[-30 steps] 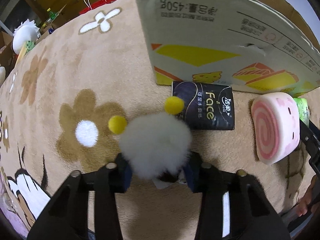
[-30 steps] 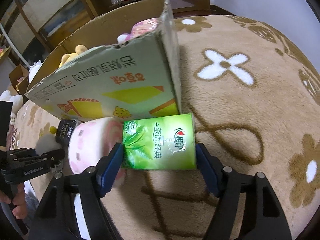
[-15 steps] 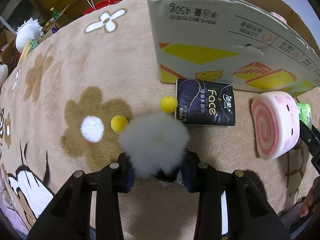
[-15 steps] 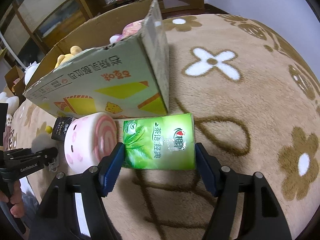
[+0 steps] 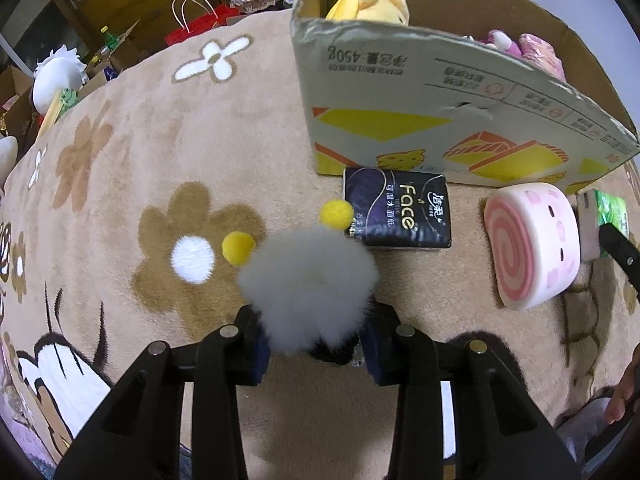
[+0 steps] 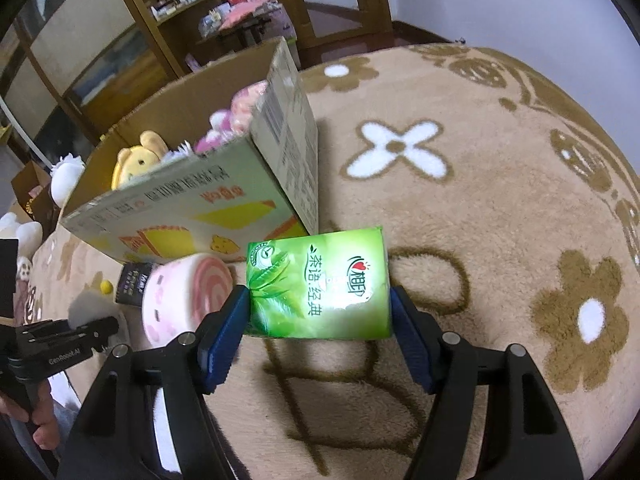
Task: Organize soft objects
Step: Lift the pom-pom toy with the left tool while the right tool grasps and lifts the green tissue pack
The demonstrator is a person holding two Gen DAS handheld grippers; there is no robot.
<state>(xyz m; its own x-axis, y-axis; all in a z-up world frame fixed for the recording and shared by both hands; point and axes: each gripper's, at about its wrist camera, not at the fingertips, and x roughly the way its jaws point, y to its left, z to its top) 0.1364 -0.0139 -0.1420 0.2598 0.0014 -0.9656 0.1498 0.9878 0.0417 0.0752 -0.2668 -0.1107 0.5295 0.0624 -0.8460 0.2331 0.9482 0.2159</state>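
**Both claws loaded beside the box**

My left claw (image 5: pixel 316 344) is clamped tight on a white fluffy plush (image 5: pixel 308 280), its blue pads (image 5: pixel 256 352) sunk into the fur on either side. Two yellow pom-poms (image 5: pixel 239 247) stick out from the far side of the fluff, one to the left, one nearer the black tissue pack (image 5: pixel 398 212). That pack lies flat on the tan flower-patterned carpet (image 5: pixel 160 140), its far edge up against the front wall of the cardboard box (image 5: pixel 420 120).

My right claw (image 6: pixel 318 320) grips a green tissue pack (image 6: pixel 320 284), one pad pressed on each short side; the pack's printed face is turned toward the camera. It hangs just in front of the box's near corner, above the carpet's brown line pattern.

Between my two claws, a pink swirl-roll cushion (image 5: pixel 532 248) lies on its side on the carpet, spiral end toward my left claw's camera, close to the black pack but apart from it.

The box stands open on the carpet. Inside I can see a yellow plush toy (image 5: pixel 372 0) at the left end and pink soft things (image 5: pixel 536 48) toward the right end; what lies lower in the box is hidden by its wall.

At the lower left of the right-wrist view, a hand (image 6: pixel 36 420) holds the handle of my left claw.
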